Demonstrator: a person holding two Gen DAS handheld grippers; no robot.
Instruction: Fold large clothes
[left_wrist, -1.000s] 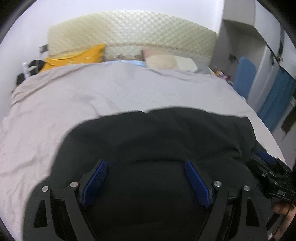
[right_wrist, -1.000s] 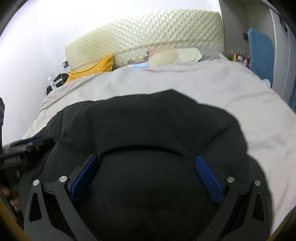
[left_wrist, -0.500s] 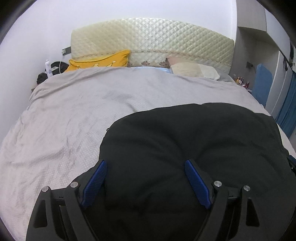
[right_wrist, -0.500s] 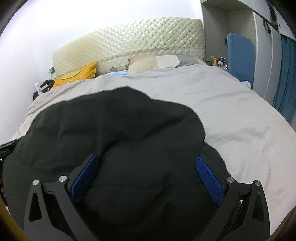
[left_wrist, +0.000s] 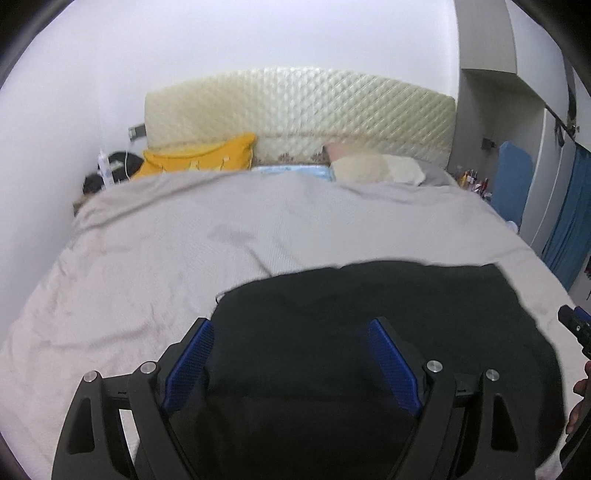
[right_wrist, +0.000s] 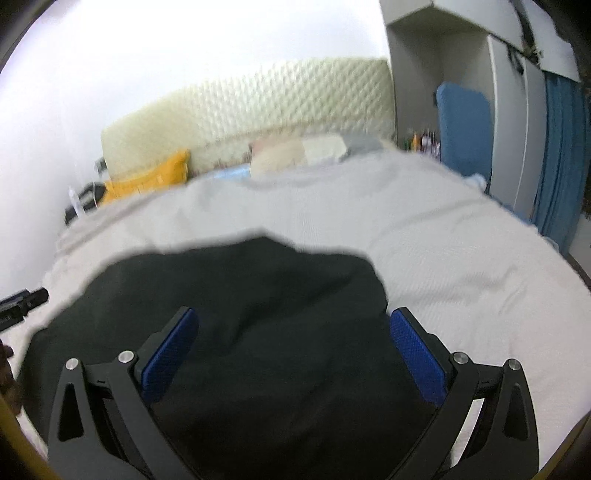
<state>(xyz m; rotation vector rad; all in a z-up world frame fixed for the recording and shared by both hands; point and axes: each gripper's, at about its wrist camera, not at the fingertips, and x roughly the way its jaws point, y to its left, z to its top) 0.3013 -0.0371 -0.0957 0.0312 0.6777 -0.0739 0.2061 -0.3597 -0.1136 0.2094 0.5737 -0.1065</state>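
Currently the black garment lies spread on the grey bedspread, at the foot end of the bed, closer to the bed's right edge than its left in the left wrist view. Its far edge is wavy and runs roughly parallel to the headboard, with bare bedspread between it and the pillows. Fabric looks bunched and puffy, not flat; what kind of garment it is can't be told.

Left gripper: jaws stand wide apart, blue pads clear on both sides, nothing pinched between them. It sits over the garment's left portion, left pad near the garment's left edge. Contact with the cloth below can't be told.

Right gripper: jaws also spread wide, nothing clamped. It's over the garment's right portion; the right pad is just at the garment's right edge where it meets bedspread.

Each gripper shows at the other camera's frame edge, along with a bit of the person's hand.

At the head of the bed: yellow pillow toward the left corner, beige pillow toward the right, light blue fabric between them. Blue upright board and blue curtain stand past the bed's right edge. Right wrist view is motion-blurred.
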